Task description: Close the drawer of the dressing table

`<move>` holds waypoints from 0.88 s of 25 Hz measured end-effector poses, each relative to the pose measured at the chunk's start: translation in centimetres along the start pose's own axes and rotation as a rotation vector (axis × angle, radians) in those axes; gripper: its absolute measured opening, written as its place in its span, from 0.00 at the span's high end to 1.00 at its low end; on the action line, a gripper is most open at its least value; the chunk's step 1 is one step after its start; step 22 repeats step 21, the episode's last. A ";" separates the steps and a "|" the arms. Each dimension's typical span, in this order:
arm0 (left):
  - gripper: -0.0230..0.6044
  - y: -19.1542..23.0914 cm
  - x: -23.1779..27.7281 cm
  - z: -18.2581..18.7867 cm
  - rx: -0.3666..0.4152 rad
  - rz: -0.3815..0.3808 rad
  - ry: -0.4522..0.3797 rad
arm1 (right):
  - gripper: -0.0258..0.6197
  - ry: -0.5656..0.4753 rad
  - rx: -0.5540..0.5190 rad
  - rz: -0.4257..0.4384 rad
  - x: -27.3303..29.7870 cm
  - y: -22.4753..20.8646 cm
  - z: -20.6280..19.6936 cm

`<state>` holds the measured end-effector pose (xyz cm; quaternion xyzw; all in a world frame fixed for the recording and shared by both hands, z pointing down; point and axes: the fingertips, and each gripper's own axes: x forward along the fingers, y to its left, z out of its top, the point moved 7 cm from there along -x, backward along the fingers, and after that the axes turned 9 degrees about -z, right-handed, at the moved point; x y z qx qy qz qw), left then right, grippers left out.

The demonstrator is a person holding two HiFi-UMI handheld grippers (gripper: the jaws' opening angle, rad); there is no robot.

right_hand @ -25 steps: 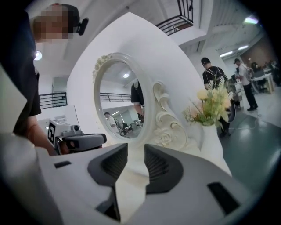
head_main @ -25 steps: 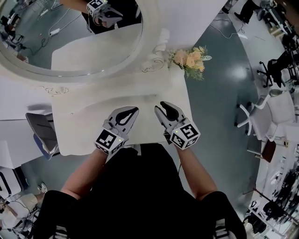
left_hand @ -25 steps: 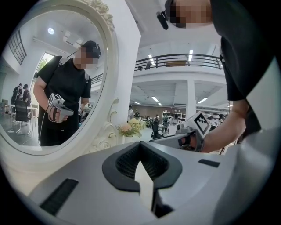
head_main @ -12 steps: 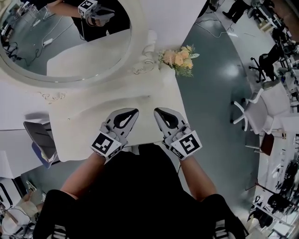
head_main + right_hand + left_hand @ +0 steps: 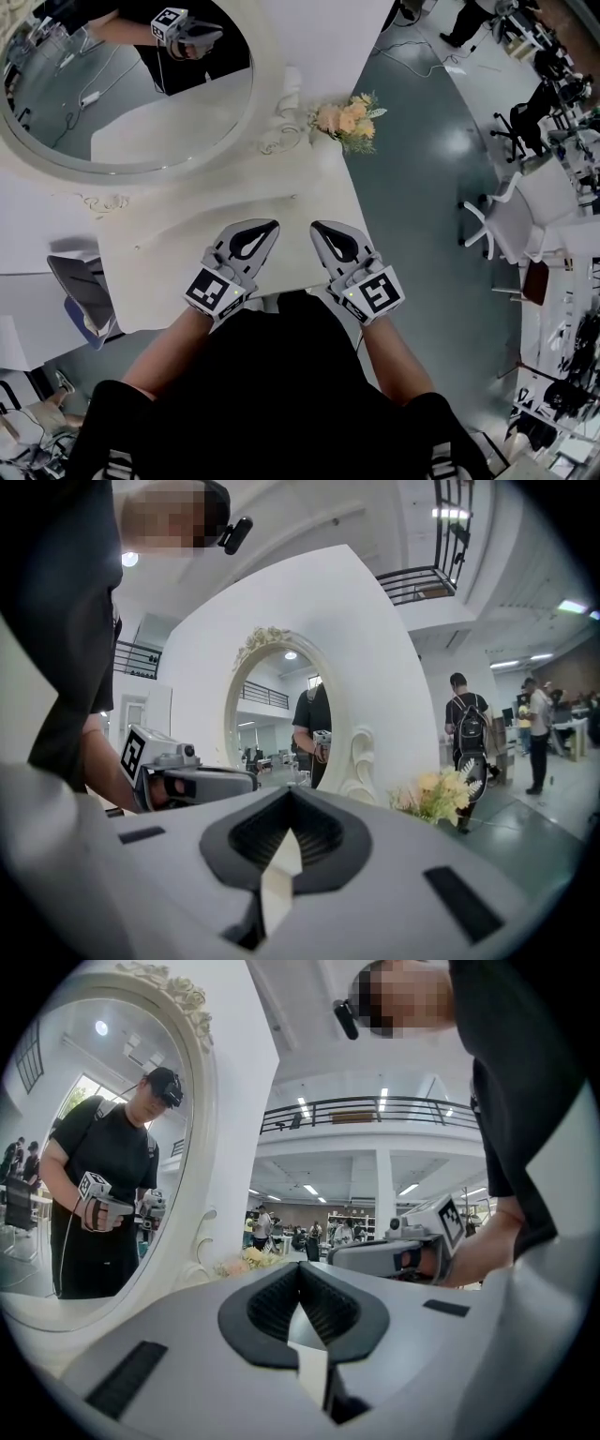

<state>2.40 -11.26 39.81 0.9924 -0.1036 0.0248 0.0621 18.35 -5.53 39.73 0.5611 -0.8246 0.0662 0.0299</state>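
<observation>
The white dressing table [image 5: 178, 239] lies below me, and its drawer shows in no view; my body covers the front edge. Both grippers hover side by side over the front of the tabletop, pointing at the mirror [image 5: 122, 89]. My left gripper [image 5: 271, 224] is shut with nothing between its jaws, as the left gripper view [image 5: 299, 1267] also shows. My right gripper [image 5: 316, 226] is shut and empty too, tips meeting in the right gripper view [image 5: 289, 793]. Each gripper appears in the other's view: the right one [image 5: 389, 1256] and the left one [image 5: 192, 782].
A bunch of pale flowers [image 5: 343, 118] stands at the table's back right corner beside the mirror frame. A grey chair [image 5: 82, 279] sits left of the table, and a white chair [image 5: 502, 223] stands on the floor to the right. People stand far off.
The right gripper's jaws, apart a second ago, have come together. Both grippers kept their place over the tabletop's front while the head view shifted slightly.
</observation>
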 end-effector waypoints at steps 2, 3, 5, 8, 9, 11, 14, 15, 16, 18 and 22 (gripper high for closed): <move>0.97 -0.1 0.1 0.0 0.000 -0.003 0.004 | 0.96 0.004 0.001 -0.008 -0.2 0.0 -0.1; 0.97 -0.2 0.2 -0.1 0.000 -0.007 0.003 | 0.96 0.006 0.000 -0.010 -0.3 0.0 -0.2; 0.97 -0.2 0.2 -0.3 -0.001 -0.011 0.004 | 0.96 0.009 0.000 -0.010 -0.3 0.1 -0.3; 0.97 -0.3 0.1 -0.2 -0.003 -0.002 0.013 | 0.96 0.020 0.003 -0.002 -0.4 0.2 -0.5; 0.97 -0.4 0.0 -0.2 -0.003 0.003 0.015 | 0.96 0.024 0.004 0.002 -0.4 0.3 -0.6; 0.97 -0.4 -0.1 -0.4 -0.001 0.002 0.011 | 0.96 0.029 0.005 0.009 -0.4 0.4 -0.7; 0.97 -0.4 -0.2 -0.4 0.003 -0.003 0.010 | 0.96 0.034 0.003 0.017 -0.4 0.5 -0.6; 0.97 -0.4 -0.3 -0.5 0.002 -0.002 0.011 | 0.96 0.034 0.001 0.019 -0.3 0.6 -0.6; 0.97 -0.4 -0.4 -0.4 0.002 -0.001 0.012 | 0.96 0.034 0.000 0.020 -0.3 0.6 -0.5; 0.97 -0.4 -0.4 -0.3 0.003 0.002 0.010 | 0.96 0.034 0.000 0.023 -0.3 0.6 -0.4; 0.97 -0.4 -0.4 -0.3 0.003 0.004 0.010 | 0.96 0.035 0.001 0.026 -0.2 0.5 -0.5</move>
